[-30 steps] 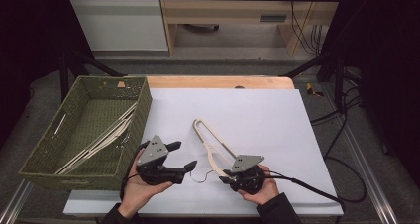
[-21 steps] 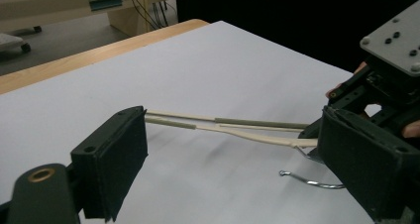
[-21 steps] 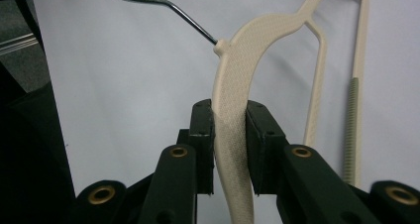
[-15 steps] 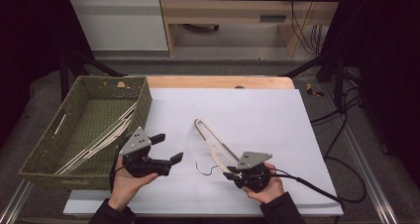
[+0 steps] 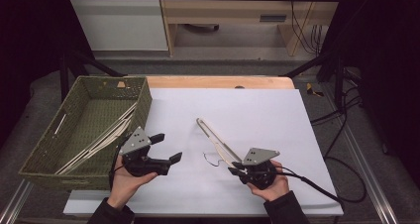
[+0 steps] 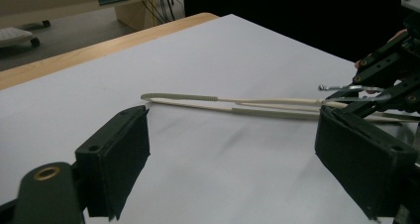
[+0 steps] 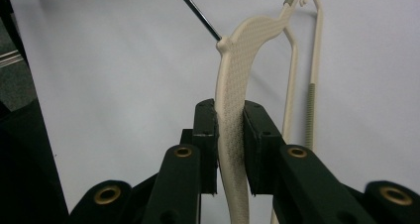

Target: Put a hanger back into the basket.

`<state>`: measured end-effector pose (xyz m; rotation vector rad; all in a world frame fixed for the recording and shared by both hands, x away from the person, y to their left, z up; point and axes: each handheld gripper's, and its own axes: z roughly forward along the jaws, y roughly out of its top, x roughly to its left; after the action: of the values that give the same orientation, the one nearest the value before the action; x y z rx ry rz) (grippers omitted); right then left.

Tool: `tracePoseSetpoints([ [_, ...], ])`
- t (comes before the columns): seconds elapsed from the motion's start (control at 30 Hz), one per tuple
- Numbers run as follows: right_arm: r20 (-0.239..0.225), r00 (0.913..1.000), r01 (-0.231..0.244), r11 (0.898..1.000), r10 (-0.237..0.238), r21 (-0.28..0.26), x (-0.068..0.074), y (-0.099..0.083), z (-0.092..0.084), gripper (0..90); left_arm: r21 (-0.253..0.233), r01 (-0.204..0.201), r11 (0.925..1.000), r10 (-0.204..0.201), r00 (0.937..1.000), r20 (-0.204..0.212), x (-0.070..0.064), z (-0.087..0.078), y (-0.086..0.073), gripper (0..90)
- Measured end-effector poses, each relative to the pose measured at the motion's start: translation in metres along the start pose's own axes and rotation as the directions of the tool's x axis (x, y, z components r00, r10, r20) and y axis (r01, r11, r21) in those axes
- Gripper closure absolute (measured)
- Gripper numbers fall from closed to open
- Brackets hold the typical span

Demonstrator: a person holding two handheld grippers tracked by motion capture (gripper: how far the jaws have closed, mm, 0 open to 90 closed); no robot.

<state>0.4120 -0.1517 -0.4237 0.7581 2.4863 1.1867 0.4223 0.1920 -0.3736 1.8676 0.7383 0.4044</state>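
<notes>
Our right gripper (image 5: 236, 171) clamps the cream hanger (image 7: 233, 130); our left gripper (image 5: 167, 148) hovers wide open, angled toward it.

No readable text, no labels, no brands, no numbers

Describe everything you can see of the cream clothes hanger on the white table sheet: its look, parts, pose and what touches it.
The hanger is a slim cream one that looks like plastic, with a dimpled, curved shoulder arm, thin bars carrying ribbed grey grip sections, and a metal hook. It lies nearly flat on the white sheet, right of the green basket, running diagonally. The right hand-held gripper is shut on its shoulder arm; the left hand-held gripper is open and apart from it.
</notes>
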Motion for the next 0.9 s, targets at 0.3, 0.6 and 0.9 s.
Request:
tracePoseSetpoints([
  [0.3,0.088,0.9961,-0.011,1.000,0.012,-0.014,-0.006,0.004,-0.012,81.4,0.009,-0.005,0.9999,0.005,0.9999,-0.011,0.001,0.001,-0.001,13.7],
  [0.6,0.213,0.9767,-0.014,0.998,0.027,-0.060,-0.015,0.003,-0.029,86.8,0.017,-0.017,0.9997,0.017,0.9998,-0.009,0.000,0.002,-0.001,13.7],
  [0.9,0.049,0.9985,-0.019,0.994,0.024,-0.103,-0.011,0.006,-0.027,86.8,0.042,-0.052,0.9978,0.050,0.9983,0.030,-0.007,0.007,-0.001,12.5],
])
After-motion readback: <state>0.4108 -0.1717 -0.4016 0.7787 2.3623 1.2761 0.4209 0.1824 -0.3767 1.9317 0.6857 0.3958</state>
